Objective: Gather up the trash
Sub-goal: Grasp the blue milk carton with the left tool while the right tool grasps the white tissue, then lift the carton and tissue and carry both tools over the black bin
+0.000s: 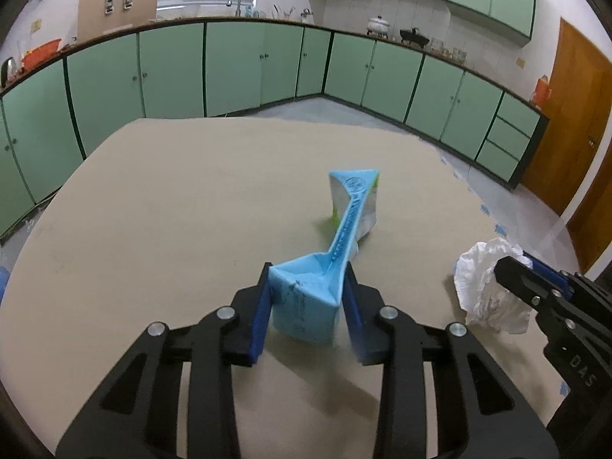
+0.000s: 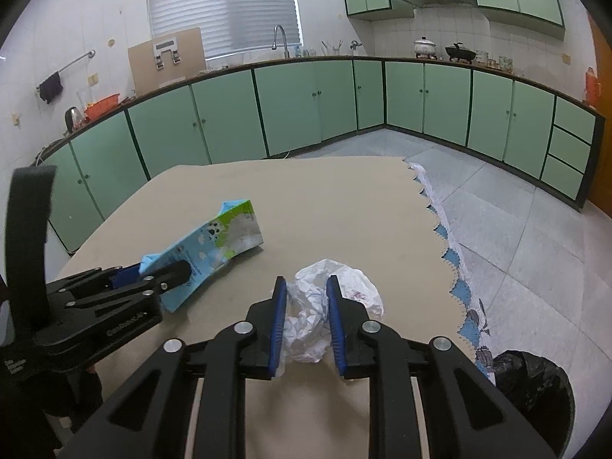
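A kitchen with green cabinet doors (image 2: pixel 290 107) curves across the upper half of both views, and a tan table (image 1: pixel 172 210) fills the middle. In the right wrist view the table's left part is open and bare out to its far edge, which runs level at mid-frame; its right edge is scalloped (image 2: pixel 440 225) and falls diagonally toward the lower right, with grey floor tiles (image 2: pixel 516 229) wide open beyond it.

At the left of that view the left gripper (image 2: pixel 153 273) is clamped on the near end of a flattened blue milk carton (image 2: pixel 225 237), whose far end lies on the table toward centre-left. In the left wrist view the same gripper (image 1: pixel 308 300) sits at lower centre, blue pads pressing both sides of the carton (image 1: pixel 306 298), which stretches away to the upper right.

At lower centre of the right wrist view the right gripper (image 2: pixel 306 317) is closed narrow on a crumpled white paper wad (image 2: pixel 336 287), near the scalloped edge. A black-lined bin (image 2: pixel 535 390) stands at lower right, below and just beside that edge. In the left wrist view the wad (image 1: pixel 485 283) sits at far right
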`<state>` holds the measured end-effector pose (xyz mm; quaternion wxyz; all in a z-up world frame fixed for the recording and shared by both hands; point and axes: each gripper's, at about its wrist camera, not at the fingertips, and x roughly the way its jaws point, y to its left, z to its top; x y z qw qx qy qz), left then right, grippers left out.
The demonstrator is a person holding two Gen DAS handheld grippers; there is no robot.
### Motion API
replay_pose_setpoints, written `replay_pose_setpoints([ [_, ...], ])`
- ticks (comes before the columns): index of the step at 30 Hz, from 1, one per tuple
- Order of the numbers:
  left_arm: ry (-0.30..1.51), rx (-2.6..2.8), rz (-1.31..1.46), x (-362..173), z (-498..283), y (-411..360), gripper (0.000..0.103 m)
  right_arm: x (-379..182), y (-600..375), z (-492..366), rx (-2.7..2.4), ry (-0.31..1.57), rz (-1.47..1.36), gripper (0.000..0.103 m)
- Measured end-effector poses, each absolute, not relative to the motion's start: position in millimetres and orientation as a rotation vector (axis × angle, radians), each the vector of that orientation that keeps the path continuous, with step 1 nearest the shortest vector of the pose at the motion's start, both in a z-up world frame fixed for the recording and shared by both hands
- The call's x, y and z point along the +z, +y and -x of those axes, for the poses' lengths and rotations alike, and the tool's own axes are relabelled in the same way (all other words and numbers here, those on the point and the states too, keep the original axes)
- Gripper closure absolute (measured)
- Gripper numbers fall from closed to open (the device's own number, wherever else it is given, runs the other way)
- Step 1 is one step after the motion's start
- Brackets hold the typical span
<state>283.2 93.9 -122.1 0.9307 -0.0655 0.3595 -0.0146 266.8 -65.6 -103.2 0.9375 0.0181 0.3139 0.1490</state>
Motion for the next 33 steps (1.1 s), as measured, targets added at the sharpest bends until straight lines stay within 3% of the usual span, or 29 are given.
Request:
replay_pose_setpoints([
  [33,0.603,-0.17,0.074,-73.9,-196.4,-11.3,0.073,-39.5,-139.6,-190.9,0.207,0.513,-0.068,0.083],
])
